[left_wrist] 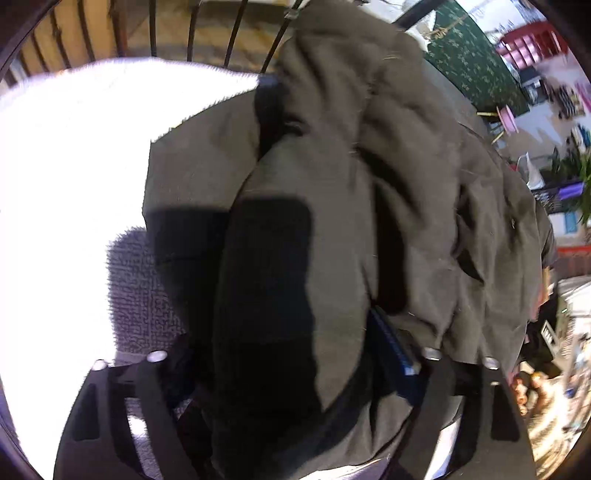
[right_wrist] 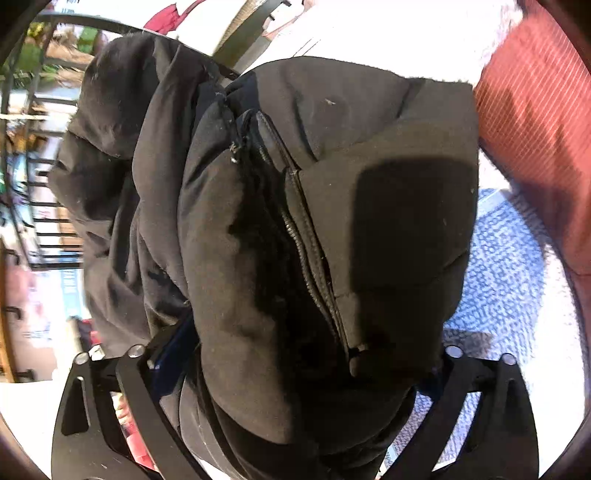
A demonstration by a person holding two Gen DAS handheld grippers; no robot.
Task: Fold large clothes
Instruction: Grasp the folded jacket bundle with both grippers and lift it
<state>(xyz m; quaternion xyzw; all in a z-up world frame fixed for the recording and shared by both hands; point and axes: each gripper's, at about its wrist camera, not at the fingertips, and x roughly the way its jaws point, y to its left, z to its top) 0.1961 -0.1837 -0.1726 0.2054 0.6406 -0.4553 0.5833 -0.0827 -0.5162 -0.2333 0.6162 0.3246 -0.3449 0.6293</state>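
Note:
A large dark grey padded jacket (left_wrist: 332, 192) fills the left wrist view and hangs bunched in front of the camera. My left gripper (left_wrist: 291, 365) is shut on a thick fold of it; the fingertips are buried in the fabric. The same jacket (right_wrist: 295, 206) fills the right wrist view, with its zipper (right_wrist: 306, 258) running down the middle. My right gripper (right_wrist: 295, 362) is shut on another padded fold beside the zipper. The jacket is lifted above a white and blue textured cover (right_wrist: 509, 280).
A bright white cover (left_wrist: 74, 177) lies at the left, with black metal bars (left_wrist: 232, 33) behind it. A red cushion (right_wrist: 535, 122) lies at the right. Shelves and plants (left_wrist: 569, 166) stand at the far right of the room.

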